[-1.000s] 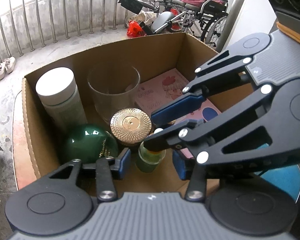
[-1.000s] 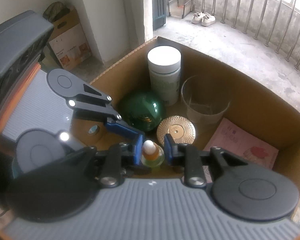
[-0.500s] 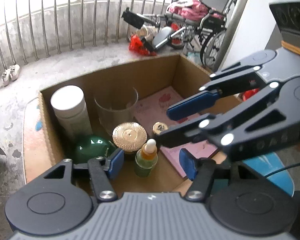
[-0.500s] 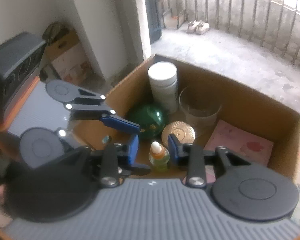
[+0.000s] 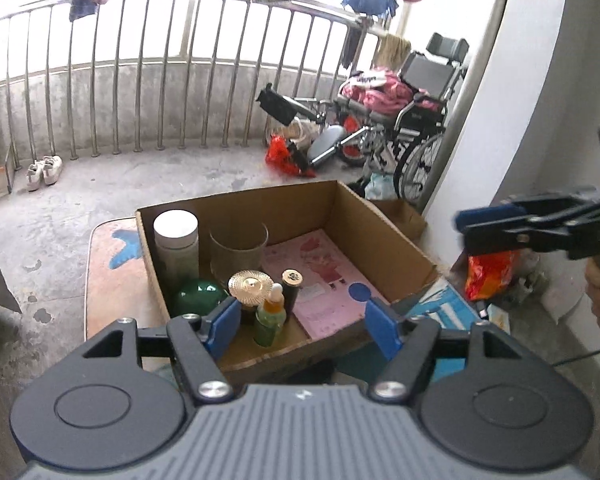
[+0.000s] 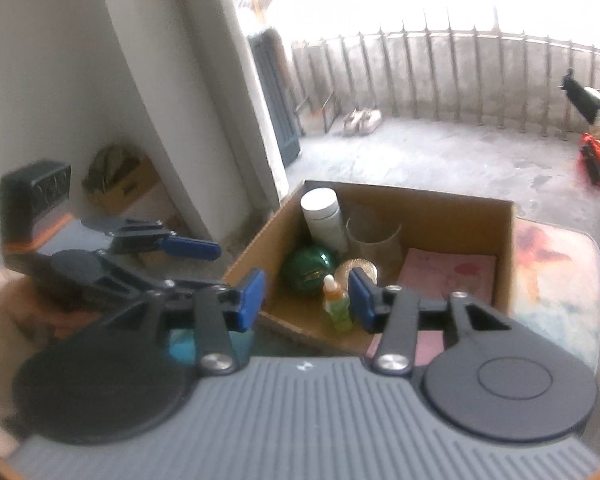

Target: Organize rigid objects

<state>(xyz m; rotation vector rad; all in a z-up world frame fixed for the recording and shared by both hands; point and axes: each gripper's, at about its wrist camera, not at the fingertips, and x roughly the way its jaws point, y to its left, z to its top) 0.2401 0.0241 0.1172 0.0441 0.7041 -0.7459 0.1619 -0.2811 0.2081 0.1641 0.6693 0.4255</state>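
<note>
Bottles are standing inside the cardboard box (image 5: 384,236), the dropper bottle (image 5: 271,316) nearest its front wall; left hand-held gripper (image 5: 300,322) and right hand-held gripper (image 6: 306,300) are opening above it, both empty.

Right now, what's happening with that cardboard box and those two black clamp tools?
A person is sorting small hard items into the cardboard box, using a handheld gripper in each hand. Neither holds anything: the left gripper and right gripper both hang above the box, their fingers opening on empty air. Inside stand a white-capped bottle, a glass, a green ball, a gold-lidded jar and a small dropper bottle, all beside a pink book lying flat.
</note>
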